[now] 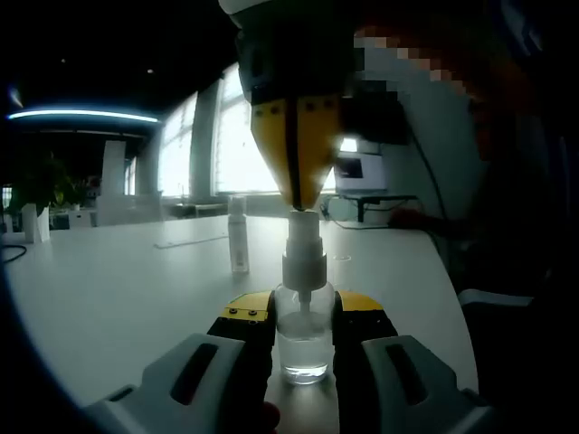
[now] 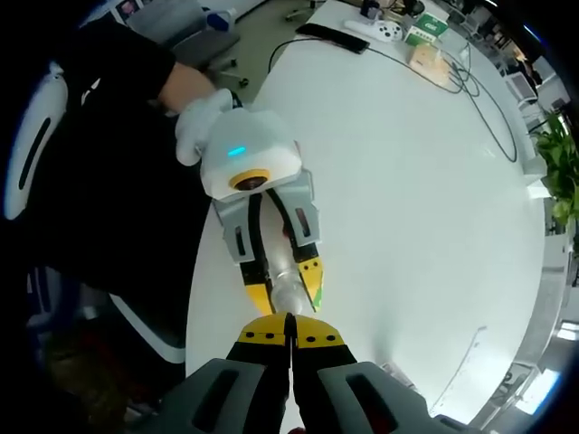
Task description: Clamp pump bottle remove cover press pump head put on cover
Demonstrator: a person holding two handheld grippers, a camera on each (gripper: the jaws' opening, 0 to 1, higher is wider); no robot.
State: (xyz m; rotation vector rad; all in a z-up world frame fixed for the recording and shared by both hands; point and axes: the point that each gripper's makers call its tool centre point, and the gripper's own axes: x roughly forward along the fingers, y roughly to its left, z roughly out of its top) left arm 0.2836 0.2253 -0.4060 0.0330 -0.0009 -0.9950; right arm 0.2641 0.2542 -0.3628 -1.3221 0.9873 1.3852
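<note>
A: Start with the tools. What is the left gripper (image 1: pixel 303 330) doing?

B: In the left gripper view its yellow-tipped grey jaws are clamped on the small clear glass pump bottle (image 1: pixel 303 339), one pad on each side of the body, and the bottle stands upright on the round white table (image 1: pixel 118 298).

A: And the right gripper (image 1: pixel 298 194)?

B: It comes down from twelve o'clock in that view, yellow fingers pressed together to a point, the tip touching the top of the white pump head (image 1: pixel 304 244). In the right gripper view its own jaws (image 2: pixel 289 339) rise from six o'clock, drawn together with only a thin seam between them, nothing gripped between the pads.

A: Where does the bottle sit in the right gripper view?

B: Just beyond the tips, at the centre, seen from above between the left gripper's (image 2: pixel 285 280) yellow fingers. A gloved hand (image 2: pixel 194 122) holds that gripper at about eleven o'clock.

A: And the cover?

B: A slim translucent cylindrical cover (image 1: pixel 238 235) stands upright on the table at about ten o'clock from the bottle in the left gripper view, apart from it.

A: Anything farther out?

B: Bright windows (image 1: pixel 226 145) at the back, a green potted plant (image 2: pixel 561 167) at three o'clock in the right gripper view, black cables (image 2: pixel 452 81) and small boxes (image 2: pixel 425 32) around one o'clock.
</note>
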